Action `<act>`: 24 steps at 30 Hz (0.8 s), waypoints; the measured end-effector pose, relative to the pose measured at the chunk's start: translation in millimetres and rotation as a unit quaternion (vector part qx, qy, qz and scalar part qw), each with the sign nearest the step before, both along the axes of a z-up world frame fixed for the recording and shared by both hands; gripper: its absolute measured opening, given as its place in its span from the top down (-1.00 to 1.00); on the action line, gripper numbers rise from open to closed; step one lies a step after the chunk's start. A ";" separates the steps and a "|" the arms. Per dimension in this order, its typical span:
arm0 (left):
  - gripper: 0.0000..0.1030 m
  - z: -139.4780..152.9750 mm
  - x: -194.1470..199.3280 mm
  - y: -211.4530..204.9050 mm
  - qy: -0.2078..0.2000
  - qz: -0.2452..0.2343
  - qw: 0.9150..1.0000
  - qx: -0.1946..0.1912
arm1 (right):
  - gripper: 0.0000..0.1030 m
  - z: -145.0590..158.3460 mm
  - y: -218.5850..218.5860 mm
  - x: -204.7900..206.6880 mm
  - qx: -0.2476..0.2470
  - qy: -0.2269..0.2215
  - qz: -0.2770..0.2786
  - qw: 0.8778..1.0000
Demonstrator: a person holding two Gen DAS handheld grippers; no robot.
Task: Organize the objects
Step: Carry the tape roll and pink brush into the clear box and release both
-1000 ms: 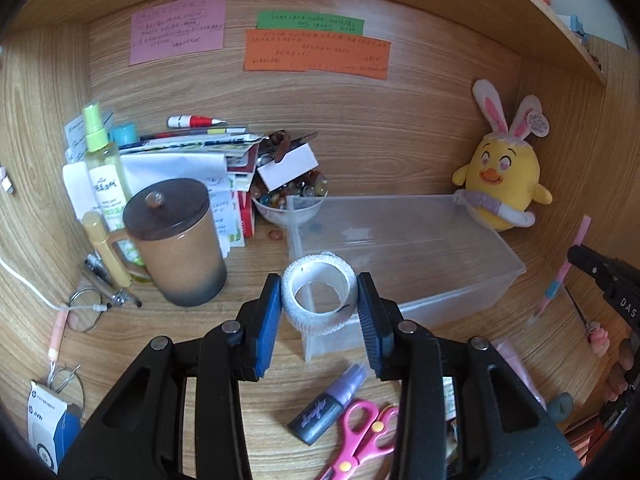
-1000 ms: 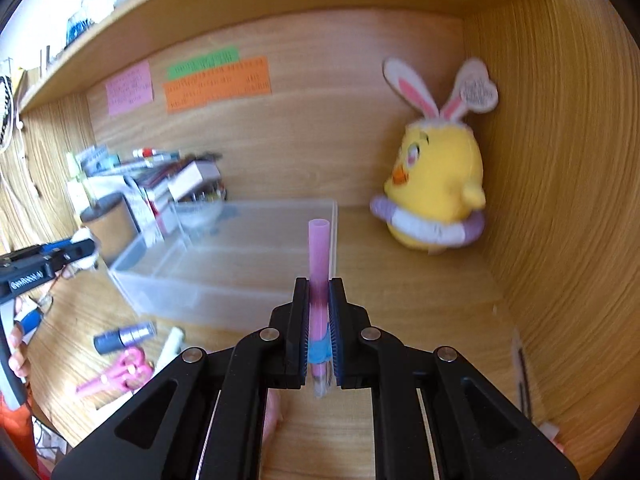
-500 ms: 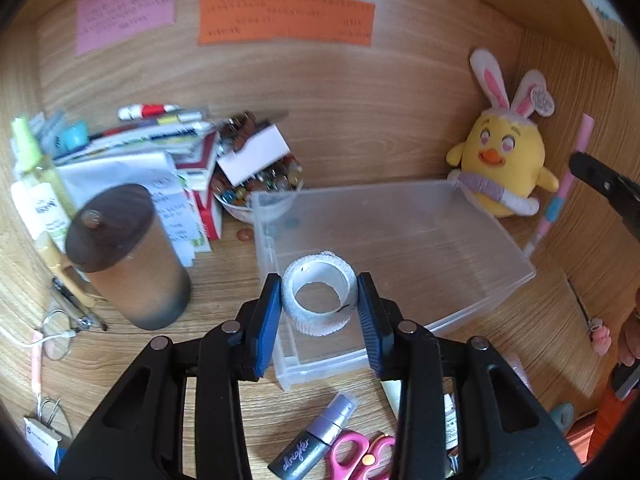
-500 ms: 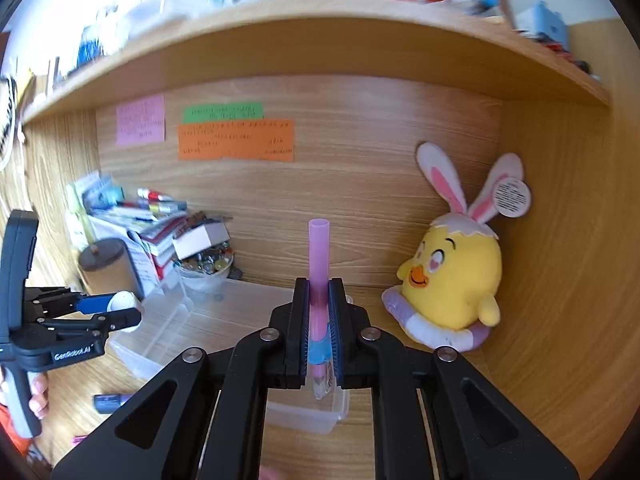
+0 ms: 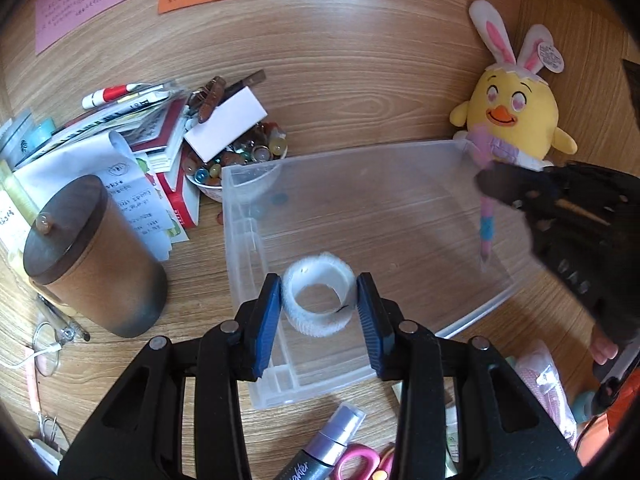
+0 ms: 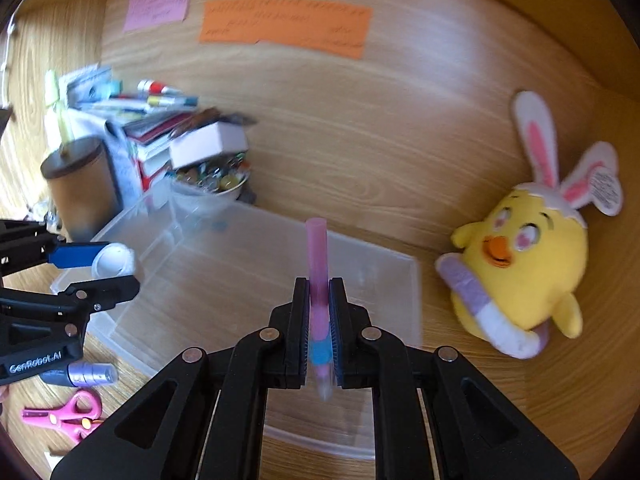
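Over the clear plastic bin (image 5: 400,208) on the tabletop (image 5: 360,92), the left tool (image 5: 319,300) clamps a white tape roll (image 5: 319,300) above the bin's 7 o'clock corner. Toward 3 o'clock, the right tool (image 6: 319,320) pinches a pink pen (image 6: 317,264), tip down over the bin. A yellow chick plush (image 5: 512,116) sits at 1 o'clock, a lidded brown mug (image 5: 92,256) at 9 o'clock.

We saw a clear plastic bin (image 5: 400,184), a fuzzy white roll (image 5: 318,300), a plush chick (image 5: 514,116) and a wood-grain desk (image 5: 360,92).
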State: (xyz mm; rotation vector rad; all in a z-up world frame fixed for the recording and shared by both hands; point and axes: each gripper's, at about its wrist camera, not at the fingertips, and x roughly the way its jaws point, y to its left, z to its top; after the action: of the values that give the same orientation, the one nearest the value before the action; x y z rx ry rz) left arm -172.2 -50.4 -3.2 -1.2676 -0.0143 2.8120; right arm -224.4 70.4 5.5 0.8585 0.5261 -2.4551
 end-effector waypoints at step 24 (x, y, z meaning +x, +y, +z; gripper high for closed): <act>-0.53 12.3 74.8 -23.6 0.026 0.013 1.000 0.006 | -0.30 28.1 84.4 74.0 -0.107 -0.035 -0.005 0.994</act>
State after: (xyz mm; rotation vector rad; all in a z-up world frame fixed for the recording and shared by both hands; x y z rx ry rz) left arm -97.4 -74.0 9.0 -1.1995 -0.0466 2.8607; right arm -150.3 154.8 33.6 0.8559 0.2277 -2.4255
